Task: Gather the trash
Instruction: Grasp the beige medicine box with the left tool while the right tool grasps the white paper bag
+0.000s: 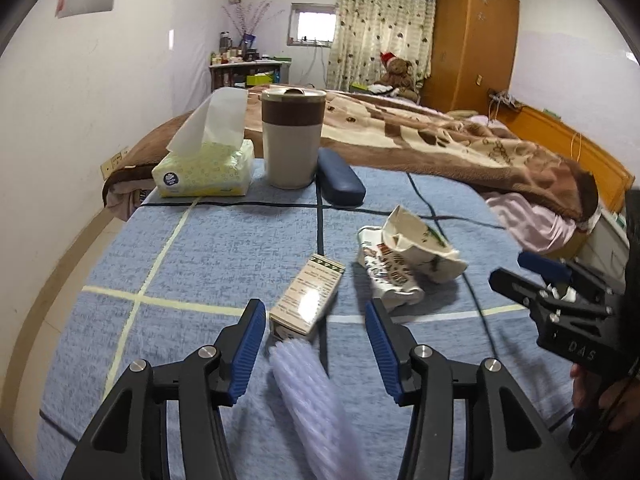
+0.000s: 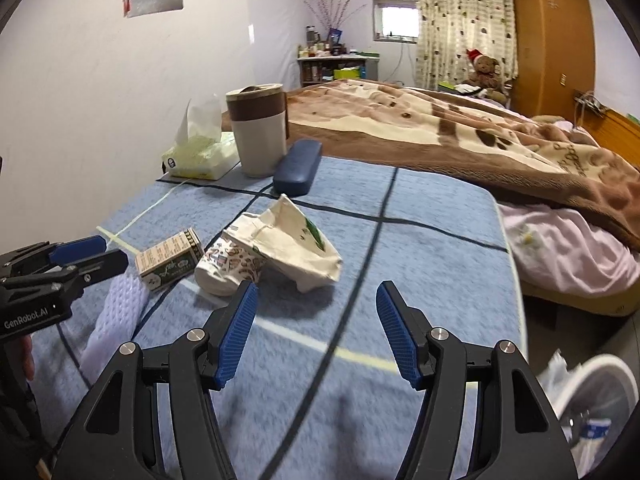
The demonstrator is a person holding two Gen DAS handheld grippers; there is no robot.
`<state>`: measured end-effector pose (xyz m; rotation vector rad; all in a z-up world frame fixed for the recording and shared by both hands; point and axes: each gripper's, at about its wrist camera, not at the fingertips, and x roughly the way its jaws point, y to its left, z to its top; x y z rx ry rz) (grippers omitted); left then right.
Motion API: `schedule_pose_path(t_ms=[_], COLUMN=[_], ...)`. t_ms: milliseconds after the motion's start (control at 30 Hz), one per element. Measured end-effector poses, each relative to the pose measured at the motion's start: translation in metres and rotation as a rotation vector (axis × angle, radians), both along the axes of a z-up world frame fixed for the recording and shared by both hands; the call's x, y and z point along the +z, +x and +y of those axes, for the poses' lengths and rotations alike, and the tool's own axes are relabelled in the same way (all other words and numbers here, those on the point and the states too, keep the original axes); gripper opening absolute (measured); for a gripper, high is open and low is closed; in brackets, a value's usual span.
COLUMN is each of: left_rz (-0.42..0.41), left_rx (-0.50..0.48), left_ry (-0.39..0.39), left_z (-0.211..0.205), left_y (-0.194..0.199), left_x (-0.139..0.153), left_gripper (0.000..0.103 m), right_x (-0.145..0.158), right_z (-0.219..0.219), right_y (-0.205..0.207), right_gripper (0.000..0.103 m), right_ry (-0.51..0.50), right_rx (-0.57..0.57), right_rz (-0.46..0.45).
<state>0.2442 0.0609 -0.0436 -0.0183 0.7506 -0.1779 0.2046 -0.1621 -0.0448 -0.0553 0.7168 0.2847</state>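
Evidently at the approach step, the spread, empty left gripper (image 1: 316, 322) hovers just over the small green-and-white cardboard box (image 1: 306, 300) lying on the blue checked tablecloth (image 1: 180, 248), needing descent and closure, while the right gripper (image 2: 316, 308), equally spread, faces the crumpled white paper cups (image 2: 276, 252).

open blue cloth (image 2: 420, 240) right of crushed cups (image 2: 280, 252); tumbler (image 2: 260, 132) behind

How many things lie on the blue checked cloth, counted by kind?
Crushed paper cups: 2
Small cardboard box: 1
White foam net sleeve: 1
Tissue pack: 1
Lidded tumbler: 1
Dark blue case: 1
Total: 7
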Motion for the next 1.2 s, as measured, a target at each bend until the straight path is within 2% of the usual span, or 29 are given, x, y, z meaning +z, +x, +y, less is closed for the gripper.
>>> schedule_pose_path(t_ms=[200, 300, 567, 833, 1100, 1167, 1200], left_rz=[0.036, 0.053, 0.100, 0.134, 0.149, 0.153, 0.156], left_rx=[-0.014, -0.028, -0.047, -0.046, -0.025, -0.029, -0.030], left_ry=[0.014, 0.025, 0.047, 0.048, 0.019, 0.010, 0.009], left_z=[0.005, 0.004, 0.002, 0.000, 0.003, 0.003, 0.003], left_y=[0.023, 0.030, 0.053, 0.071, 0.080, 0.080, 0.081], left_x=[-0.015, -0.020, -0.034, -0.044, -0.049, -0.050, -0.050], left_gripper=[0.052, 0.052, 0.052, 0.052, 0.052, 0.052, 0.052], right_x=[-0.013, -0.018, -0.025, -0.030, -0.035, -0.036, -0.036], right_z=[0.003, 0.005, 0.015, 0.015, 0.010, 0.012, 0.014], right_y=[0.020, 0.031, 0.051, 0.068, 0.075, 0.075, 0.075], right_gripper=[0.065, 0.069, 0.070, 0.070, 0.070, 0.064, 0.057], right_ry=[-0.012, 0.004, -0.037, -0.040, 0.031, 0.039, 0.044], right_rx=[0.015, 0.027, 0.083, 0.077, 0.075, 0.080, 0.087], right_rz=[0.041, 0.063, 0.089, 0.124, 0.169, 0.173, 0.179])
